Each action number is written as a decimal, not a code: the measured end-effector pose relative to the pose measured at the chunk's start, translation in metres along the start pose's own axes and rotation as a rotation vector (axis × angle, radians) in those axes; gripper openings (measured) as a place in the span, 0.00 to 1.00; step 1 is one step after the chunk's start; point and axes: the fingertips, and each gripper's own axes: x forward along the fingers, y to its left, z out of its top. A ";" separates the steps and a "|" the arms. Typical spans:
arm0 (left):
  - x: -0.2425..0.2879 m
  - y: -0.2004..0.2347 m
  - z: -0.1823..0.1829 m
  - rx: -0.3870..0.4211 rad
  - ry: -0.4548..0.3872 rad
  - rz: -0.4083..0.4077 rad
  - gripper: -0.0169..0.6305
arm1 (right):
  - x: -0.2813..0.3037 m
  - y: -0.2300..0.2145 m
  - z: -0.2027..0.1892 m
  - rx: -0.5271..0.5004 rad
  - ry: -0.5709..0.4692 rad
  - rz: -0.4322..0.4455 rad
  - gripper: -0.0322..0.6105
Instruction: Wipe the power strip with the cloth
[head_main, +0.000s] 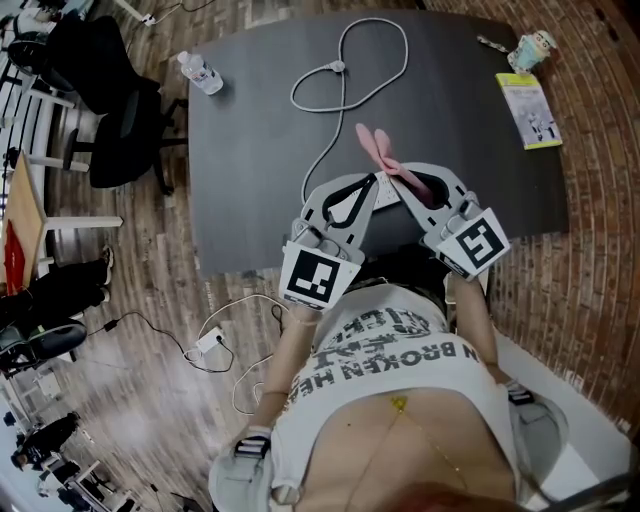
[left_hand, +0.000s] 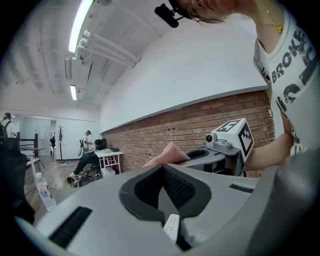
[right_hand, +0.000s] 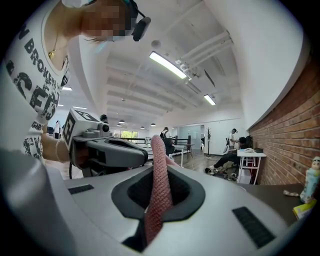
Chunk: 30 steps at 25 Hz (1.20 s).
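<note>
My left gripper (head_main: 368, 188) is shut on the white power strip (left_hand: 171, 228); only the strip's end shows, low between the jaws. In the head view a small piece of the power strip (head_main: 388, 193) shows between the two grippers, above the near part of the dark table (head_main: 250, 150). Its white cable (head_main: 340, 68) loops across the tabletop. My right gripper (head_main: 428, 190) is shut on a pink cloth (right_hand: 158, 150), which sticks out past the jaws as the pink cloth (head_main: 383, 152) over the table. The grippers sit side by side, close together.
A water bottle (head_main: 203, 74) lies at the table's far left corner. A yellow-green booklet (head_main: 528, 110) and a small figurine (head_main: 530, 48) sit at the far right. A black office chair (head_main: 110, 100) stands left of the table. A charger with wires (head_main: 210, 342) lies on the floor.
</note>
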 end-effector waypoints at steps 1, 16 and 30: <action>0.000 0.000 0.000 0.003 -0.001 -0.001 0.04 | 0.000 0.000 0.001 0.000 -0.004 0.001 0.07; -0.004 0.000 0.002 0.000 -0.003 0.002 0.04 | -0.001 0.002 0.008 -0.012 0.000 -0.006 0.07; -0.007 0.001 -0.001 0.000 0.002 0.004 0.04 | -0.001 0.001 0.004 -0.028 0.034 -0.013 0.07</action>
